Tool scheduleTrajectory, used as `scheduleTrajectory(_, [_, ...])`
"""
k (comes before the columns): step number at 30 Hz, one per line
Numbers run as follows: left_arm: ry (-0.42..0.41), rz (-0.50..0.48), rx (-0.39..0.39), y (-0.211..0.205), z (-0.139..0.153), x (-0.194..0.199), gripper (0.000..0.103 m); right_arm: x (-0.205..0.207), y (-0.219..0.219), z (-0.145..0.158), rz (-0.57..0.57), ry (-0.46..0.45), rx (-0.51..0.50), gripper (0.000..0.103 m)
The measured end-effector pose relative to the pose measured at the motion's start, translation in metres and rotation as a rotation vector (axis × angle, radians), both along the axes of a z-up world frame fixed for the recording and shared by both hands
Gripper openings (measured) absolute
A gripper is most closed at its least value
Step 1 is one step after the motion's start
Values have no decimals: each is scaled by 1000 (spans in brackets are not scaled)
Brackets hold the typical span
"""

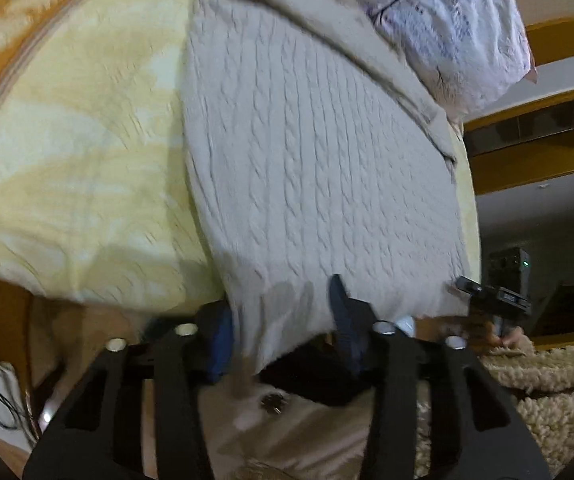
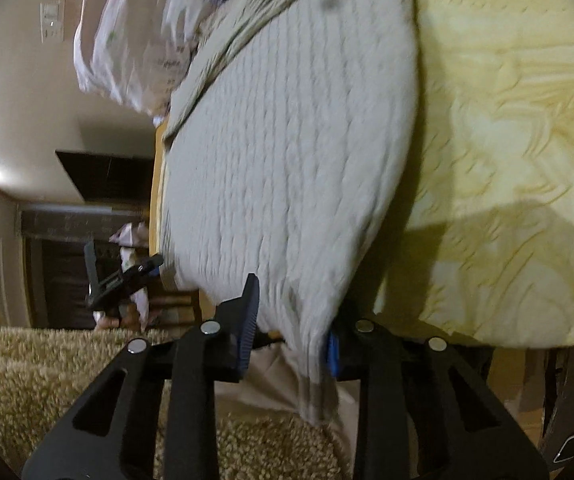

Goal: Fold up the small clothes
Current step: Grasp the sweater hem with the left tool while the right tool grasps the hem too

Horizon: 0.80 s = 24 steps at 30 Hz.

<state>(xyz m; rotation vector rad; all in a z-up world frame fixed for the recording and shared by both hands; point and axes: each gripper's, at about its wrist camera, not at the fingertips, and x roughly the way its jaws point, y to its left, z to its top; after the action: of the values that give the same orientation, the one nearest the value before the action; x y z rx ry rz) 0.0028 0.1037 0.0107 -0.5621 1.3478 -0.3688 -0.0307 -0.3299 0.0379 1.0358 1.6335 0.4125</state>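
A cream cable-knit sweater lies over a round yellow-patterned table; it also shows in the right wrist view. Its near hem hangs off the table edge. My left gripper is open, its blue-padded fingers either side of the hem's left corner. My right gripper is open, its fingers either side of the hem's other corner. The right gripper shows far right in the left wrist view; the left gripper shows far left in the right wrist view.
A crumpled white plastic bag lies on the table's far side behind the sweater, also in the right wrist view. A shaggy beige rug covers the floor below. The table's yellow top extends beside the sweater.
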Motion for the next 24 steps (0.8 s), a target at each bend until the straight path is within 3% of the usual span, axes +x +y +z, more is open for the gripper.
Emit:
scheduleTrajectory(4, [8,-34,-23,-11,3,-1,40,4,14,-1,49,10,27,18])
scheduleTrajectory(6, [-2,-47,-36,-15,7,-1,29,9,19,2,63,-12,28,11])
scheduleTrajectory(9, [-23,-51,-53,-18,13,4,12,15,20,10,68,-68,22,8])
scheduleTrajectory(12, [-50,-57,-43,-18,21,10,8,25,18,20,73,-137,-16,7])
scheduleTrajectory(16, [-111,-44,-13,-11,34,22,7,39,11,36,56,-245,-91,7])
scheduleTrajectory(24, [-242,75,22,22,65,60,6,75,-14,62,-2,-421,-261,7])
